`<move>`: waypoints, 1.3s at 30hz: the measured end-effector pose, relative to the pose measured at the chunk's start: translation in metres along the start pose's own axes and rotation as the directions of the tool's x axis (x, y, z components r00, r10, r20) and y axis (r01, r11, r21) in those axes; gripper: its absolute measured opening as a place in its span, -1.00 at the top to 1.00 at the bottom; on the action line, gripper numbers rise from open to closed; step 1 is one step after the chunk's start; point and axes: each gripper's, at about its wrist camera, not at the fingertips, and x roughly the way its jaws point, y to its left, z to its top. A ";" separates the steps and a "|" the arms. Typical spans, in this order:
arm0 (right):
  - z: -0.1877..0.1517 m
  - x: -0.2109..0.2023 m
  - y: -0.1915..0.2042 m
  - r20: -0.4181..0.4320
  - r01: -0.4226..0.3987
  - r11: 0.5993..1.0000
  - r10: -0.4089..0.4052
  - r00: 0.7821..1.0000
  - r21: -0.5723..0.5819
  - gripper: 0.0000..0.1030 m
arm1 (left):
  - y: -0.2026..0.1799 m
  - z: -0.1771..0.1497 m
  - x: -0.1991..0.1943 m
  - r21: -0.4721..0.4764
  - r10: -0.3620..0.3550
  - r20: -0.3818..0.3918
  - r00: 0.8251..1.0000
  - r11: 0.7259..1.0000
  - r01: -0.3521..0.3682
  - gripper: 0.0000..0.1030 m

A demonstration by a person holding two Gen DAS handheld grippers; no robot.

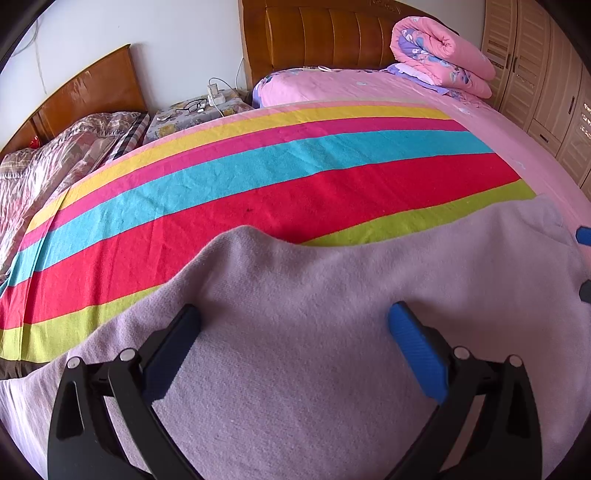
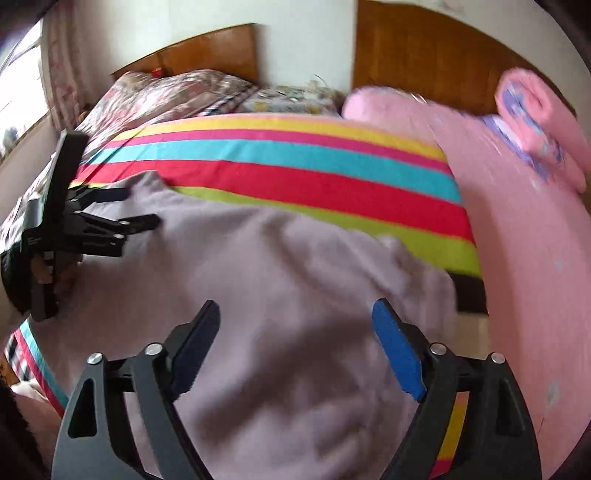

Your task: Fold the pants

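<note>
The pale lilac fleece pants (image 1: 314, 332) lie spread across the near part of a striped blanket (image 1: 258, 177) on the bed. They also fill the lower half of the right wrist view (image 2: 277, 314), which is blurred. My left gripper (image 1: 295, 317) is open, its fingers wide apart just over the pants and holding nothing. It also shows from the side at the left of the right wrist view (image 2: 140, 206). My right gripper (image 2: 295, 314) is open and empty above the pants. Its blue fingertips (image 1: 584, 236) show at the right edge of the left wrist view.
A rolled pink quilt (image 1: 443, 55) lies on the pink sheet (image 1: 369, 88) by the wooden headboard (image 1: 325, 33). A nightstand with glasses and a charger (image 1: 199, 107) stands between the beds. A second bed (image 1: 62, 155) is at left, wardrobes (image 1: 535, 66) at right.
</note>
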 end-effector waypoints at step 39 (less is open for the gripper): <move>0.064 0.060 0.403 -0.037 -0.194 0.891 0.197 0.980 -0.411 -0.76 | 0.359 -0.346 -0.270 -0.819 0.137 0.461 0.877 0.446 0.361 -0.93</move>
